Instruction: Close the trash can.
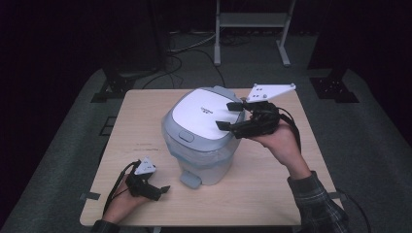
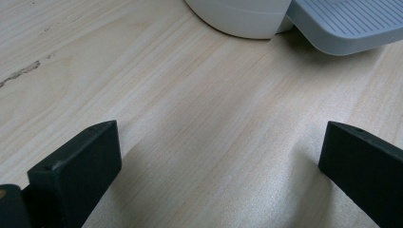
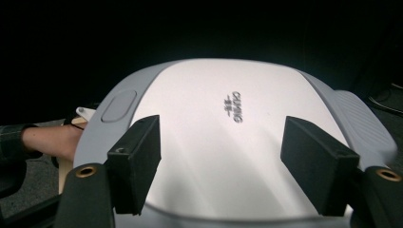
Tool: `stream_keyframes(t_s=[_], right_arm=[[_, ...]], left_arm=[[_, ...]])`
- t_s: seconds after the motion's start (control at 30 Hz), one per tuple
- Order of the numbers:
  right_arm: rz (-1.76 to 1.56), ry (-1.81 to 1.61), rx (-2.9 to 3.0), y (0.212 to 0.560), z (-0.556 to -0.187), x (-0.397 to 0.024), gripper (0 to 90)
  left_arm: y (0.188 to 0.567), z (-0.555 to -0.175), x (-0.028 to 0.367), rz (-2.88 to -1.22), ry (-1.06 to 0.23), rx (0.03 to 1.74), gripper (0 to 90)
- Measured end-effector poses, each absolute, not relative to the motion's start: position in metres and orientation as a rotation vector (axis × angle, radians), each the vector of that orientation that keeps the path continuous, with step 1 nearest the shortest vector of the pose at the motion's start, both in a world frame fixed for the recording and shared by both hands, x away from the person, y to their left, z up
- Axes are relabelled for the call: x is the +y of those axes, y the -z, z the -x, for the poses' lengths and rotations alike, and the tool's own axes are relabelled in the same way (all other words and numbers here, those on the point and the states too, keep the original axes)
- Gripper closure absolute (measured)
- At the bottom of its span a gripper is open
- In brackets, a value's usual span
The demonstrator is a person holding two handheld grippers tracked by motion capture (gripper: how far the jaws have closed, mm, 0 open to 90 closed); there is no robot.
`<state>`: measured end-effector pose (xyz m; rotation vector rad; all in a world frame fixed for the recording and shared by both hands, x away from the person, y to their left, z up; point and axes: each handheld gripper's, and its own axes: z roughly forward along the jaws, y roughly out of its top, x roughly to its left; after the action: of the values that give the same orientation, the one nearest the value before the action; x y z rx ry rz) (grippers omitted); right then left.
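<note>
The pedal bin (image 1: 204, 133) stands in the middle of the desk (image 1: 272, 194), its white lid (image 3: 223, 137) right under the spread right tool (image 1: 232, 115), while the spread left tool (image 1: 163, 190) rests farther away, near the foot pedal (image 2: 347, 23).

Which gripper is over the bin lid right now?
The right gripper, jaws open above the white lid; the left gripper sits low on the table.

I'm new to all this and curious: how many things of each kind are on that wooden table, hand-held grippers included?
Lidded bin: 1
Hand-held grippers: 2, the left gripper and the right gripper
Total: 3
</note>
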<state>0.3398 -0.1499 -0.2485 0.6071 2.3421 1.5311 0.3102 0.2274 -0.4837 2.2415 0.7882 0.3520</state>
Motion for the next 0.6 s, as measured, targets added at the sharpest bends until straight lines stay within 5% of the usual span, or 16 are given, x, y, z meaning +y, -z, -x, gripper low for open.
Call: stream_keyframes(t_s=[0.6], right_arm=[[-0.721,-1.582,2.236,0.269,-0.315,-0.218,28.2]], left_arm=[[0.484,-0.31,0.227,-2.24,-0.352,0.789,0.0]])
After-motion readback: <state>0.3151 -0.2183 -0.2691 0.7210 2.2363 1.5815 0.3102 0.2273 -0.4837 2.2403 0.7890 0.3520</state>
